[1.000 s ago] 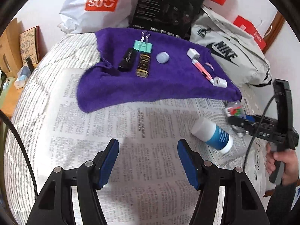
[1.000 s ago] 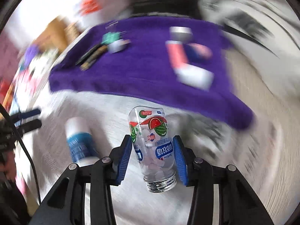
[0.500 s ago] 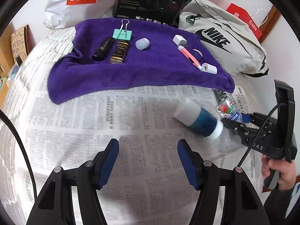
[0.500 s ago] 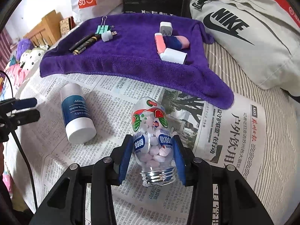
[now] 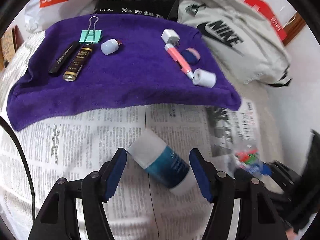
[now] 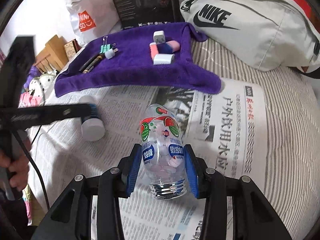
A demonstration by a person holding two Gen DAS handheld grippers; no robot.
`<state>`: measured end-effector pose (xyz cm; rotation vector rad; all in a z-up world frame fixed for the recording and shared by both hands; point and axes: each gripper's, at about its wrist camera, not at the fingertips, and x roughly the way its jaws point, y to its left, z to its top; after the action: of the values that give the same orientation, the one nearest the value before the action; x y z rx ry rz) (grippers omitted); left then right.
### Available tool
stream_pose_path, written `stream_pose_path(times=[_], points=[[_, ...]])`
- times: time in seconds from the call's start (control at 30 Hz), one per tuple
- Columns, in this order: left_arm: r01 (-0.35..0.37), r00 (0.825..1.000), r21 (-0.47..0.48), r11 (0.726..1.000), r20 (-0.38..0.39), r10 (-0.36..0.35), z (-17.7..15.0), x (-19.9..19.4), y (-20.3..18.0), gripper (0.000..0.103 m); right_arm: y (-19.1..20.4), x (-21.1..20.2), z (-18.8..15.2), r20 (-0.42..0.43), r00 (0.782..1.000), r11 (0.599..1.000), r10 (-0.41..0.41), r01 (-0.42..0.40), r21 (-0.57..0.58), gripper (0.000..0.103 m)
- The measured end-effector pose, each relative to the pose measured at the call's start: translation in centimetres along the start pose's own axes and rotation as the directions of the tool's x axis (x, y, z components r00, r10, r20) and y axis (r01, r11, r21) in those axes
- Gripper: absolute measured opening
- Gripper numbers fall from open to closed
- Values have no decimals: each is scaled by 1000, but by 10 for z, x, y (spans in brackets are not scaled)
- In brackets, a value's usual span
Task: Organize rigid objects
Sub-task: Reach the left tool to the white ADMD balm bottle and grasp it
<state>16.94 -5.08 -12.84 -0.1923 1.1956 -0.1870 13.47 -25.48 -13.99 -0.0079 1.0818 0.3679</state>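
Observation:
A white and blue lotion bottle (image 5: 160,162) lies on its side on the newspaper, between the open fingers of my left gripper (image 5: 158,172); it also shows in the right wrist view (image 6: 91,121). My right gripper (image 6: 163,172) is shut on a clear candy bottle (image 6: 162,152) with watermelon labels, silver cap toward the camera; that bottle shows blurred in the left wrist view (image 5: 247,160). A purple towel (image 5: 120,84) holds a green binder clip (image 5: 91,36), two dark tubes (image 5: 77,62), a pink pen (image 5: 179,60) and white caps (image 5: 205,78).
A newspaper (image 6: 230,140) covers the striped bed. A grey Nike bag (image 6: 246,24), a black box (image 6: 144,2) and a white Miniso bag (image 6: 88,18) stand behind the towel. The person's hand (image 6: 12,168) holds the left gripper at far left.
My left gripper has moved forward and right until its open fingers straddle the lotion bottle. My right gripper still holds the candy bottle and has shifted slightly.

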Motion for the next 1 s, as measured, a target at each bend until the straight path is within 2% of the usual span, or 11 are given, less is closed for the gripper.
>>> stream_pose_path(times=[0.07, 0.2, 0.33, 0.4, 0.57, 0.77, 0.87, 0.9, 1.0], points=[[-50, 999, 33, 998, -16, 51, 0, 9, -8, 64, 1, -1, -3, 6, 1000, 1000, 7, -7, 4, 42], [-126, 992, 158, 979, 21, 124, -9, 8, -23, 65, 2, -1, -6, 8, 1000, 1000, 24, -24, 1, 42], [-226, 974, 284, 932, 68, 215, -30, -4, -23, 65, 0, -4, -9, 8, 1000, 1000, 24, -24, 2, 42], [-262, 965, 314, 913, 75, 251, -37, -9, -16, 65, -1, -6, -10, 9, 1000, 1000, 19, -19, -1, 42], [-184, 983, 241, 953, 20, 184, -33, -4, 5, 65, 1, -6, -7, 17, 999, 1000, 30, -30, 0, 42], [-198, 980, 241, 950, 44, 193, -30, 3, 4, 61, 6, -2, -8, 4, 999, 999, 47, -47, 0, 42], [-197, 980, 238, 951, 63, 187, -28, 3, 5, 47, 6, 0, -10, -5, 999, 999, 47, -47, 5, 42], [-197, 980, 231, 953, 70, 186, -26, 4, 6, 37, 6, 1, -11, -8, 999, 999, 47, -47, 6, 42], [-151, 988, 216, 965, 68, 140, -25, 1, 14, 34, 5, 4, -13, -15, 999, 999, 44, -44, 13, 42]])
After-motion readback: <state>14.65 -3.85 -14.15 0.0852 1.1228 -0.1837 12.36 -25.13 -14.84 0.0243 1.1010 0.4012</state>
